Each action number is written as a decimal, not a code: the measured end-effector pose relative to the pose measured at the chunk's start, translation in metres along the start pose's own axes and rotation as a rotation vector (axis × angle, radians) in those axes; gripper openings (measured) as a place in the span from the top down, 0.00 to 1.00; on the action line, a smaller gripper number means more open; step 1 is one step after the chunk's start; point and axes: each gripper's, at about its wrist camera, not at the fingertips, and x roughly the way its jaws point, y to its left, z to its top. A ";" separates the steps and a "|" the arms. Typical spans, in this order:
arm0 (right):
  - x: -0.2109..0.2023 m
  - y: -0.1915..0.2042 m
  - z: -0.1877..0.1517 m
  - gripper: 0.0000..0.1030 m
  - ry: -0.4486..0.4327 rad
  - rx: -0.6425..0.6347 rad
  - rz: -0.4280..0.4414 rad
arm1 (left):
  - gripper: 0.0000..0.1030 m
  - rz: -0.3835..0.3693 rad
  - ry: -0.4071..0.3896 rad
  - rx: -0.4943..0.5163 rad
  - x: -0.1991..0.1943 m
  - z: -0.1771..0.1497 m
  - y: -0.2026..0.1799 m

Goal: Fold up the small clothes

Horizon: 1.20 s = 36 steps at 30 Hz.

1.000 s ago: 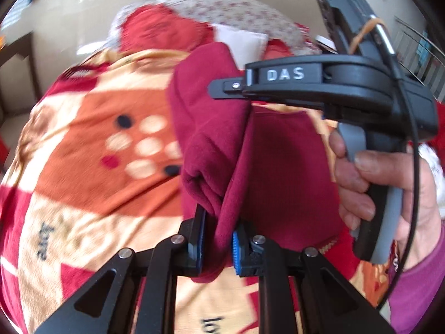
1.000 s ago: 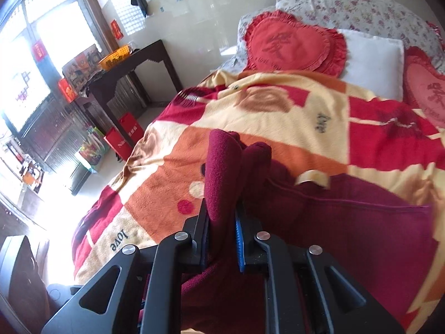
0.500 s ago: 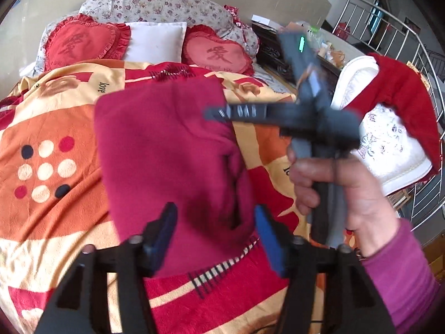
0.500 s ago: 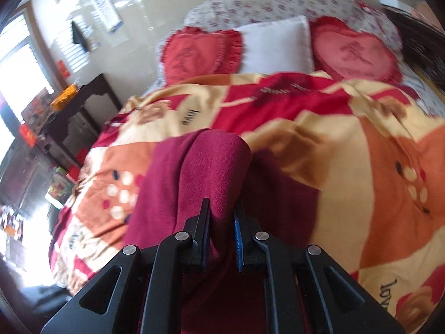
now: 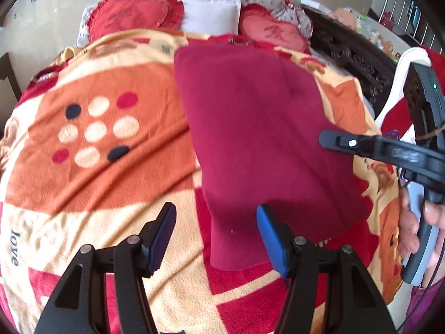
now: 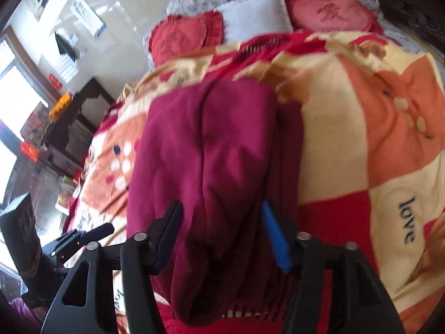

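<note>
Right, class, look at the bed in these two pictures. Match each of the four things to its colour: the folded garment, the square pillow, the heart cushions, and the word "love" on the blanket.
Things:
1. folded garment
2. square pillow
3. heart cushions
4. word "love"

Colours:
a. white
b. dark maroon
c. black
d. bright red, with a frilled edge

Pairs: 1-b, 2-a, 3-d, 4-c
</note>
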 end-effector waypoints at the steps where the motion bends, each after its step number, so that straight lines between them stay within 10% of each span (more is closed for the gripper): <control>1: 0.002 0.001 -0.002 1.00 -0.002 -0.010 -0.020 | 0.38 0.001 0.004 0.003 0.002 -0.003 0.000; 12: -0.003 -0.016 -0.022 0.99 -0.040 0.000 -0.082 | 0.37 0.014 0.000 0.043 0.013 -0.007 -0.007; 21: -0.001 -0.012 0.023 0.68 -0.130 0.068 -0.152 | 0.36 0.009 0.002 0.034 0.014 -0.003 -0.008; 23: 0.013 -0.014 0.032 0.68 -0.090 0.074 -0.152 | 0.36 0.010 0.003 0.033 0.015 -0.003 -0.008; 27: 0.020 -0.014 0.041 1.00 -0.099 0.050 -0.165 | 0.33 0.007 0.005 0.022 0.016 -0.001 -0.006; 36: 0.022 -0.029 0.040 1.00 -0.135 0.045 -0.205 | 0.29 -0.004 0.007 0.019 0.019 0.002 -0.009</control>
